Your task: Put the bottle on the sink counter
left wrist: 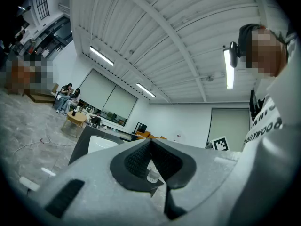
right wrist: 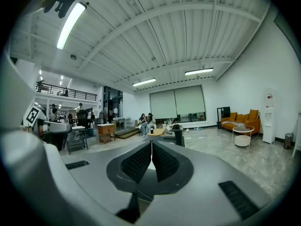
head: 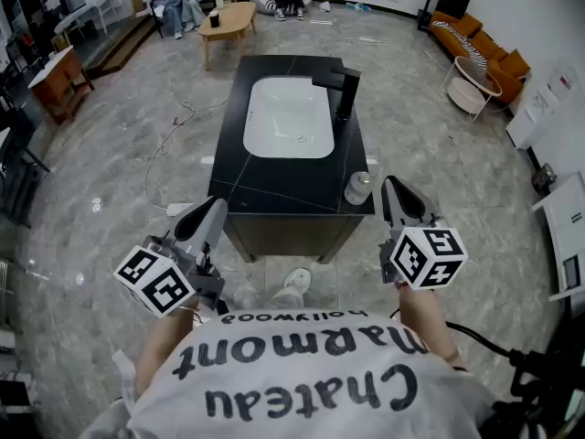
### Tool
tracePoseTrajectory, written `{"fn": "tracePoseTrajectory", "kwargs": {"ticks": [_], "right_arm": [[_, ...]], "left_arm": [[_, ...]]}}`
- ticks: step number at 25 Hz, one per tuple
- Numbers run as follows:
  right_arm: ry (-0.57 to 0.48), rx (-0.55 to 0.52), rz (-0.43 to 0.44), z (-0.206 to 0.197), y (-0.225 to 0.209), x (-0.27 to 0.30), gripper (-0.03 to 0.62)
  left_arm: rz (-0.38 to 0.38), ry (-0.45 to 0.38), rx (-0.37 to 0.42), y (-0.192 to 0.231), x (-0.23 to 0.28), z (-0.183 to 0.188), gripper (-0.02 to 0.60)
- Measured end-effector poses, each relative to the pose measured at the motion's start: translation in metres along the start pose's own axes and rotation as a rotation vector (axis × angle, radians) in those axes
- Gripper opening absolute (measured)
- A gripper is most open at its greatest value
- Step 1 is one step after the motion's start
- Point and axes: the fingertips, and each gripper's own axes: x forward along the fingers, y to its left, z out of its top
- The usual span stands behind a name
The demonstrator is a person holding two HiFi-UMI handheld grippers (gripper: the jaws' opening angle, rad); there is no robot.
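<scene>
A small clear bottle (head: 357,187) stands upright on the near right corner of the black sink counter (head: 274,183), in front of the black faucet (head: 343,90). Behind it the white basin (head: 288,117) sits in the countertop. My right gripper (head: 395,188) is shut and empty, just right of the bottle and apart from it. My left gripper (head: 216,207) is shut and empty too, near the counter's front left corner. In the left gripper view the bottle (left wrist: 153,174) shows below the closed jaw tips of the left gripper (left wrist: 150,142). The right gripper (right wrist: 151,143) points past the faucet (right wrist: 178,136).
A wooden coffee table (head: 227,21) with seated people is beyond the counter. An orange sofa (head: 475,42) and a round side table (head: 473,88) are at the far right. A cable (head: 169,135) lies on the marble floor at the left. White furniture (head: 567,227) lines the right edge.
</scene>
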Motion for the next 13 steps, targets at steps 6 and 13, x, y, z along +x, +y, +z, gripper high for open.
{"fn": "tracePoseTrajectory", "kwargs": {"ticks": [6,13], "right_arm": [[0.019,-0.010,-0.003,-0.006,0.005,-0.003,0.017],[0.032,-0.005,-0.011,-0.013,0.009,-0.014,0.017]], "left_arm": [[-0.008,-0.006,-0.012,-0.001,-0.003,-0.003,0.015],[-0.014,-0.010,-0.015,-0.005,-0.011,-0.002,0.015]]}}
